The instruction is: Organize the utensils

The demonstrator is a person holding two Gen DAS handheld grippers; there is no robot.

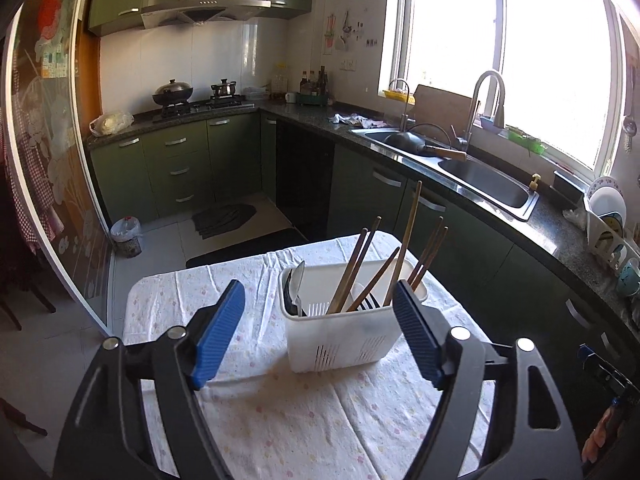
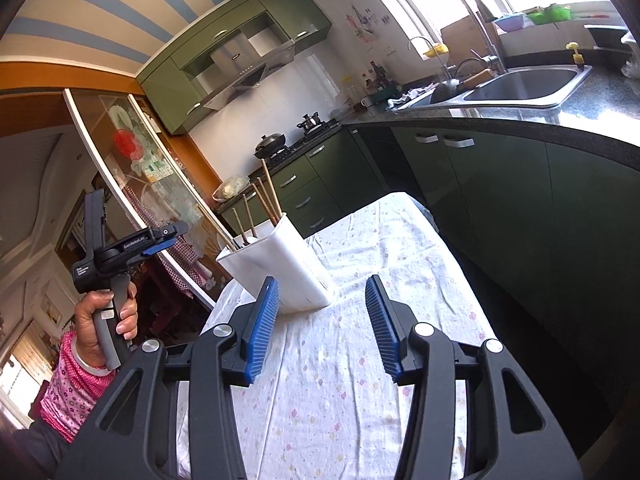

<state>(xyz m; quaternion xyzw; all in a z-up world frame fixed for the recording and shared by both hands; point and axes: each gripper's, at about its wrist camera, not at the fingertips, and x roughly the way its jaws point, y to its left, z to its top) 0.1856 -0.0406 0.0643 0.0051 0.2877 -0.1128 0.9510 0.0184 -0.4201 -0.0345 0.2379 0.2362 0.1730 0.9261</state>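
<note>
- A green-cabinet kitchen with a dark granite counter (image 1: 552, 224) surrounds a small table (image 1: 280, 420) covered in a white floral cloth
- On that cloth stands a white utensil holder (image 1: 340, 332), upright and about mid-table in the left wrist view
- The left wrist view looks down into the holder: wooden chopsticks (image 1: 406, 240) lean at several angles in the right and middle compartments, a metal spoon (image 1: 297, 284) stands in the left one, and something dark and slotted lies low between them — too hidden to name
- The right wrist view sees the same holder only from its plain side (image 2: 288, 264); just the chopstick tops (image 2: 266, 196) rise over the rim, and the spoon does not show
- The left gripper (image 1: 320, 300) is spread wide with nothing between its blue pads; the holder sits framed between the fingers, seemingly beyond the tips and not touched
- The right gripper (image 2: 322, 308) is also spread wide and empty, above the bare cloth, with the holder just past its left finger
- Only the right wrist view shows the left hand (image 2: 104, 320) — pink sleeve, fingers wrapped round the left tool's handle, held off the table's left edge
- Only the left wrist view shows the window-side dish rack (image 1: 608, 232) past the sink (image 1: 486, 180)
</note>
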